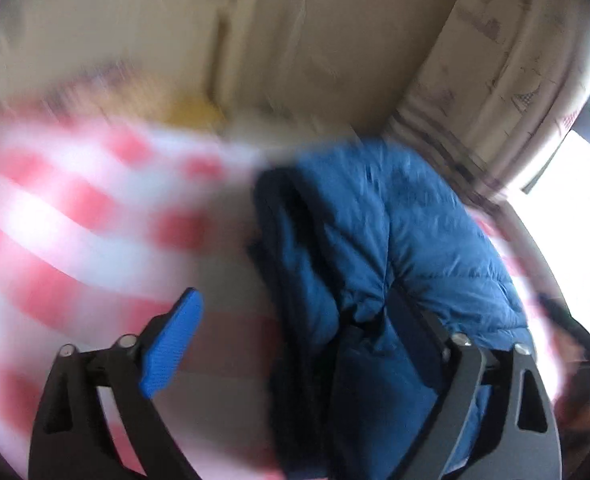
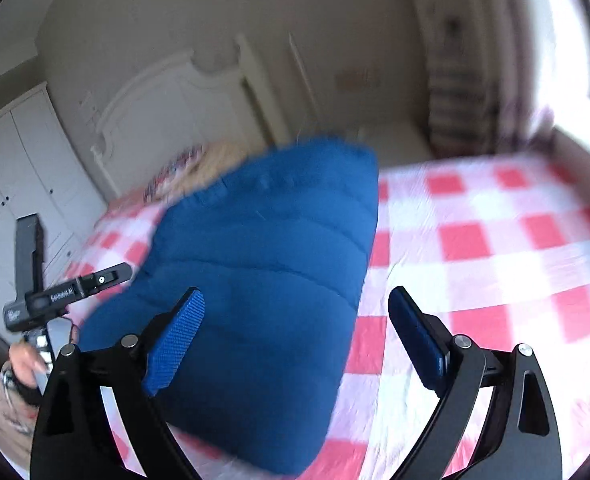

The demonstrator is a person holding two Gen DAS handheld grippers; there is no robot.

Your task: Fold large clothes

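Observation:
A blue quilted puffer jacket [image 2: 263, 280] lies folded on a bed with a red and white checked sheet [image 2: 495, 240]. My right gripper [image 2: 295, 340] is open and empty, just above the jacket's near right edge. In the left wrist view the jacket [image 1: 395, 232] bulges up close to the camera and drapes over the right finger [image 1: 419, 320], while the left blue pad [image 1: 171, 348] stands free. My left gripper [image 1: 295, 328] has its jaws wide apart. The left gripper's body also shows in the right wrist view [image 2: 55, 296], at the jacket's left side.
A white headboard [image 2: 167, 108] and a white wardrobe [image 2: 19, 168] stand behind the bed. Pillows [image 2: 191, 168] lie at the head. A striped curtain [image 2: 459, 96] hangs by a bright window [image 2: 575, 60] at the right. The left wrist view is blurred.

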